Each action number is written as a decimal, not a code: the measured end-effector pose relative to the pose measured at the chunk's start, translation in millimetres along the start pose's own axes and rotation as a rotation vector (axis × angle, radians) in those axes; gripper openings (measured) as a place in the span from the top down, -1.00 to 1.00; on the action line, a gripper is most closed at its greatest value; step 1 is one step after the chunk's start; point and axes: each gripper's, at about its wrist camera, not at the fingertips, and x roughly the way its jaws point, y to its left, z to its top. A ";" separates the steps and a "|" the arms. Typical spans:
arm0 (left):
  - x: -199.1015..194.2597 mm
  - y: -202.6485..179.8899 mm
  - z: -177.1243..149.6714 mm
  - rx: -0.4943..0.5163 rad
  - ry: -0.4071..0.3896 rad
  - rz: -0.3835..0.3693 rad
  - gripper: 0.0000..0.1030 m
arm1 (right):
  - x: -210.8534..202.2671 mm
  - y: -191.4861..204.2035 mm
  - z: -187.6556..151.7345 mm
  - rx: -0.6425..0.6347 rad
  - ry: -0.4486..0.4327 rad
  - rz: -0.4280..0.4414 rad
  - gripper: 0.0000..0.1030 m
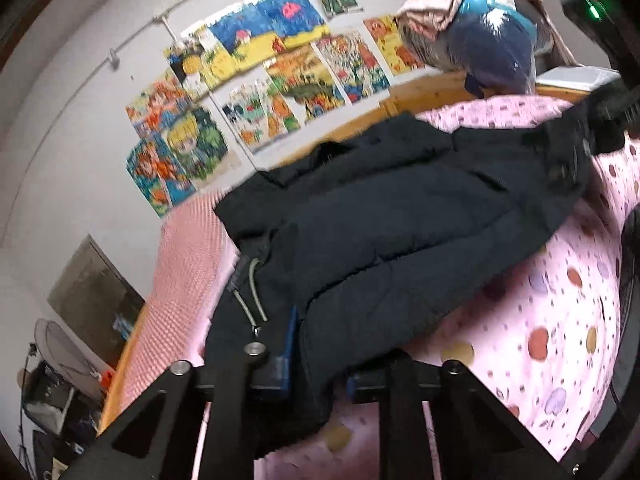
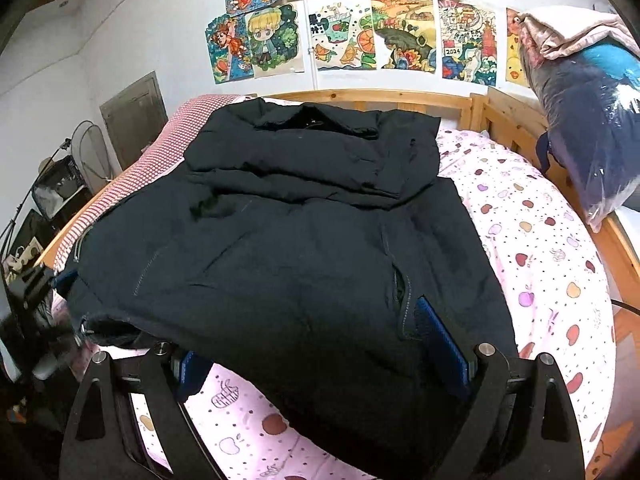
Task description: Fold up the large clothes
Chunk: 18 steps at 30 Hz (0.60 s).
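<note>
Pinching the hem of the black padded jacket (image 1: 400, 216) at the bed's (image 1: 552, 320) near edge, left claw (image 1: 316, 376) nearly closed on the fabric. Straddling the same hem further along, right claw (image 2: 324, 364) wide apart, blue pads (image 2: 440, 344) on either side of the cloth. Spread across the pink fruit-print sheet (image 2: 540, 240), collar toward the wooden headboard (image 2: 400, 100). Drawings (image 2: 400, 32) on the wall beyond.

Your left gripper (image 1: 316, 376) points a little downward, and its two blue pads are squeezed close together on a fold of dark cloth. Your right gripper (image 2: 324, 364) tips down more, its jaws wide apart, with cloth lying between them.
</note>
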 end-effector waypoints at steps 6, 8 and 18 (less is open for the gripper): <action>-4.6 20.8 18.4 -0.022 -0.044 -0.025 0.79 | -1.3 4.6 -24.0 -0.034 0.019 -0.030 -0.72; -5.3 24.3 20.7 -0.029 -0.047 -0.031 0.79 | 0.9 4.9 -34.6 -0.046 0.037 -0.047 -0.72; -24.0 34.5 17.1 -0.047 -0.083 -0.034 0.84 | -8.4 11.8 -58.1 -0.158 0.028 -0.218 0.12</action>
